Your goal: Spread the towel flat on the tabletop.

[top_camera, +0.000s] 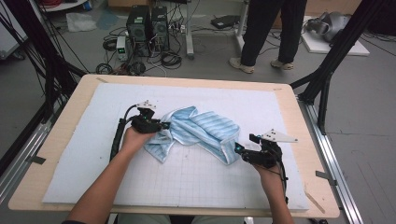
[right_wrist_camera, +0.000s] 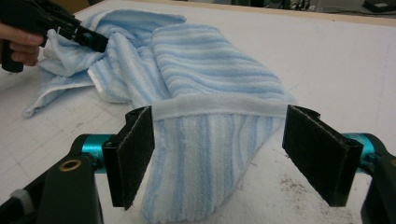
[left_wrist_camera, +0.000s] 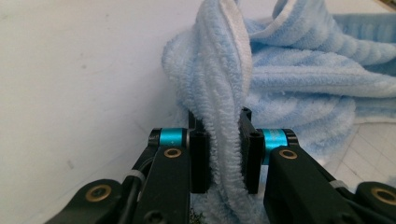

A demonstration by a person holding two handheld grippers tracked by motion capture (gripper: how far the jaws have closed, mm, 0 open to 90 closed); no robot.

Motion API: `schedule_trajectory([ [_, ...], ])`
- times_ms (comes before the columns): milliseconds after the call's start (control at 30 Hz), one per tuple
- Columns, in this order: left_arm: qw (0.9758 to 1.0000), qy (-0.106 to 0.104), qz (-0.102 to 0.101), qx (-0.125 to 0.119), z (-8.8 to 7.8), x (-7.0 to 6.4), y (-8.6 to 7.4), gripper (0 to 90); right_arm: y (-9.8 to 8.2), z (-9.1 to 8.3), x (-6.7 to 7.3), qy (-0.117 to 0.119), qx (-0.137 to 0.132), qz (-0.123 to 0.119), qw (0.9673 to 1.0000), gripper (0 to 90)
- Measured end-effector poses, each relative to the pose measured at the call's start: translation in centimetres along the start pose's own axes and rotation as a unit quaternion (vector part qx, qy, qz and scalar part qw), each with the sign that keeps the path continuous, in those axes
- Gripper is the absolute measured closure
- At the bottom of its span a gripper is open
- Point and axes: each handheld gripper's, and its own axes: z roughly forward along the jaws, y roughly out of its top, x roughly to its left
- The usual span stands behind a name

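- Your left gripper: its own view shows the jaws pinched on a raised fold of the light-blue striped terry towel; the high view shows that gripper at the towel's left edge.
- Your right gripper: its own view shows the jaws wide, pads on either side of the towel's hemmed end, not pressing it. The high view puts that gripper right at the towel's right end.
- The towel lies bunched in the middle of the white gridded mat on the wooden counter.
- The right gripper view also shows your left hand and its gripper at the far end of the towel.
- Behind the counter: a standing person's legs, computer towers, and cables on the floor. Nothing blocks the towel.
- Both your forearms come in low from the near edge, with the grippers pointing inward at the towel.
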Motion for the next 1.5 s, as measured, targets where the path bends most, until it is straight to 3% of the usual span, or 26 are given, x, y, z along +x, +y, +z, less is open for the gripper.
schedule_trajectory([
  [133, 0.9999, -0.008, -0.001, -0.009, -1.0, -0.1, -0.5, 78.4, 0.3, 0.5, 0.7, 0.019, -0.001, 0.001, 0.9998, 24.1],
  [233, 0.9998, -0.013, 0.001, -0.017, -2.3, -0.3, -1.4, 78.4, 0.5, 1.9, 2.0, 0.042, 0.013, -0.016, 0.9989, 18.8],
  [333, 0.9996, -0.015, 0.006, -0.022, -3.0, -0.5, -1.9, 78.4, 0.6, 2.8, 2.8, 0.051, 0.025, -0.029, 0.9979, 15.2],
  [433, 0.9992, -0.013, 0.017, -0.034, -4.4, -0.7, -2.6, 78.3, 0.7, 3.4, 3.3, 0.056, 0.027, -0.04, 0.9973, 14.4],
  [700, 0.9987, -0.02, 0.029, -0.038, -5.6, -0.9, -3.9, 78.2, 1.5, 4.0, 3.7, 0.05, 0.015, -0.048, 0.9975, 12.2],
  [867, 0.9985, -0.018, 0.027, -0.045, -5.9, -0.6, -4.6, 78.0, 1.9, 5.8, 4.7, 0.058, 0.042, -0.071, 0.9949, 13.1],
  [967, 0.9985, -0.017, 0.022, -0.048, -6.0, -0.4, -4.7, 77.8, 2.1, 7.3, 5.4, 0.046, 0.071, -0.1, 0.9914, 19.8],
  [1033, 0.9984, -0.017, 0.016, -0.051, -6.2, -0.1, -4.8, 77.8, 2.3, 8.5, 5.0, 0.031, 0.078, -0.08, 0.9933, 22.6],
  [1133, 0.9984, -0.016, 0.01, -0.053, -6.3, 0.2, -4.9, 77.8, 2.7, 10.0, 4.4, -0.001, 0.096, -0.074, 0.9926, 27.1],
  [1300, 0.9984, -0.014, 0.007, -0.055, -6.6, 0.5, -5.1, 77.8, 2.6, 12.9, 3.9, -0.013, 0.154, -0.071, 0.9854, 38.5],
  [1367, 0.9983, -0.012, 0.005, -0.057, -6.7, 0.6, -5.1, 77.8, 2.7, 13.5, 3.8, -0.014, 0.155, -0.076, 0.985, 52.9],
  [1400, 0.9983, -0.012, 0.005, -0.057, -6.8, 0.7, -5.2, 77.8, 2.7, 13.5, 3.8, -0.014, 0.155, -0.076, 0.985, 52.9],
  [1433, 0.9983, -0.014, 0.005, -0.056, -6.9, 0.8, -5.2, 77.8, 3.2, 13.6, 3.7, 0.001, 0.161, -0.087, 0.9832, 81.2],
  [1467, 0.9983, -0.012, 0.005, -0.056, -7.0, 0.8, -5.3, 77.8, 3.5, 13.7, 3.9, -0.015, 0.171, -0.109, 0.9791, 83.2],
  [1500, 0.9984, -0.011, 0.004, -0.055, -7.2, 1.0, -5.4, 77.8, 3.9, 13.9, 3.9, -0.02, 0.167, -0.125, 0.9778, 84.0],
])
